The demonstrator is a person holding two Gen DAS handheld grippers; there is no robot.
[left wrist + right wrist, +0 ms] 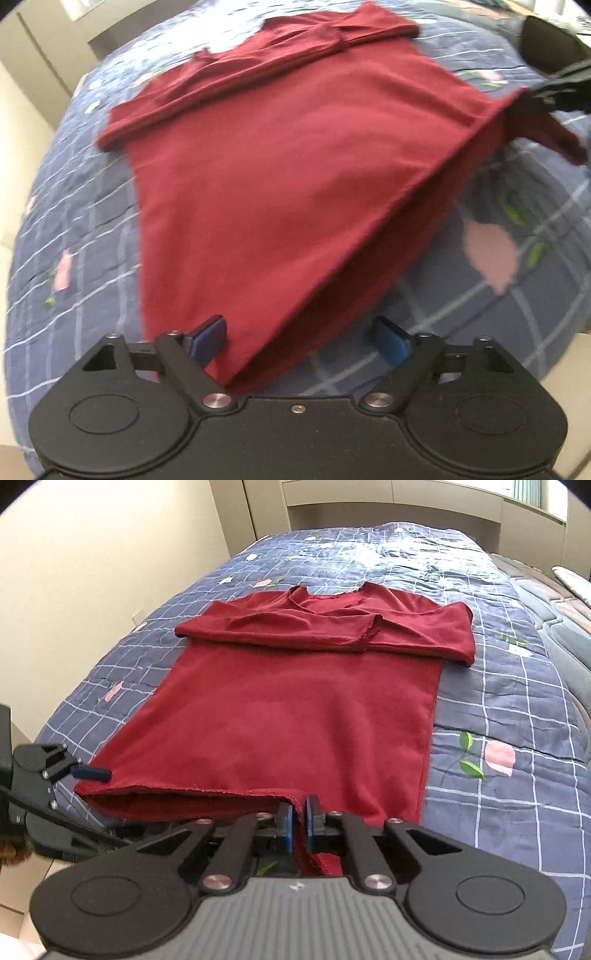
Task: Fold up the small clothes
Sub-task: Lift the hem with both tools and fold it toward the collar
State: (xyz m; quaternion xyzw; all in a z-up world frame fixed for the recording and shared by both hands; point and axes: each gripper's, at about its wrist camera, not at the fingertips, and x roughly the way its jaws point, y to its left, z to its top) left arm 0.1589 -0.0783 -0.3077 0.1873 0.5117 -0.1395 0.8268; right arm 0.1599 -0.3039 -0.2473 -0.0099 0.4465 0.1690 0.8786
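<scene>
A dark red long-sleeved shirt [295, 709] lies on the bed, its sleeves folded across the chest at the far end. My right gripper [299, 821] is shut on the shirt's bottom hem and lifts it slightly. My left gripper [301, 341] is open, its blue pads either side of the hem's other corner, and the cloth [280, 206] lies between them. The left gripper also shows at the left edge of the right wrist view [74, 771]. The right gripper shows at the far right of the left wrist view [554, 94], holding the raised hem.
The bed has a blue checked quilt with pink flowers [498, 709]. A cream wall [92, 572] runs along the left side. Wardrobe doors and a headboard [369, 506] stand at the far end. A padded mattress edge [554, 620] lies at the right.
</scene>
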